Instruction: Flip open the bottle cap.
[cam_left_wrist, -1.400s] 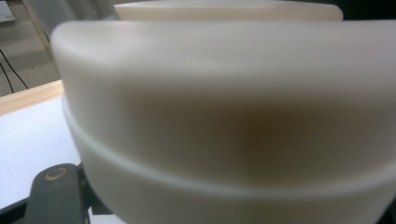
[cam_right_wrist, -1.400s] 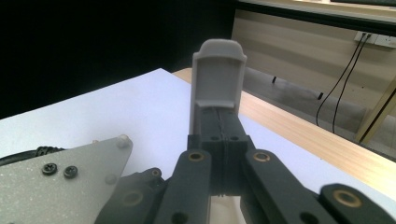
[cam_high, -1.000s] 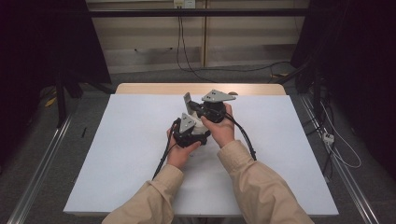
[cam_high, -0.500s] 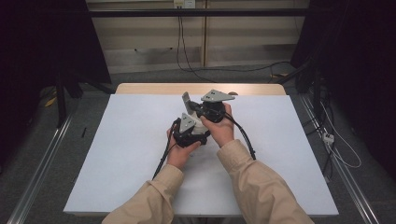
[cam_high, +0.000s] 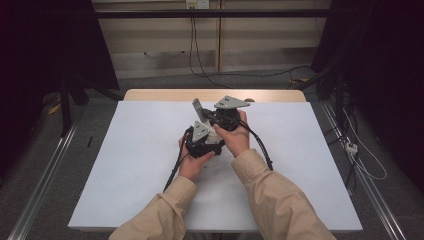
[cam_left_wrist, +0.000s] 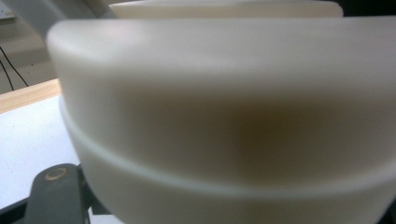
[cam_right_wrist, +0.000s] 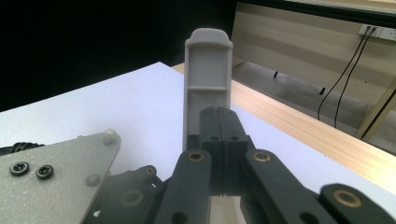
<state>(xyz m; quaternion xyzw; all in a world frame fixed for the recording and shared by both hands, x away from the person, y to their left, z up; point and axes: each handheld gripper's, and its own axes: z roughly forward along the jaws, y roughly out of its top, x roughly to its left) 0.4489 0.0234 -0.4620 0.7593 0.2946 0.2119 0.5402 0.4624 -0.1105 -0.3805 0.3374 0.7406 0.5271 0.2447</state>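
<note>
Grey plastic piece (cam_right_wrist: 208, 77) stands upright above the middle of the white desk (cam_high: 125, 165), just beside the right gripper (cam_right_wrist: 219, 116), whose fingers are pressed together. The left gripper (cam_high: 202, 142) sits close beside it, fingers together too. A cream thing (cam_left_wrist: 224, 121), blurred, fills the space in front of the left gripper.

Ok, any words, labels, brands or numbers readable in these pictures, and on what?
None can be read.
The cream container close to the left tool's camera is plain and blurred.
The grey plastic piece above the right tool is unmarked.
The white table bears no print.
</note>
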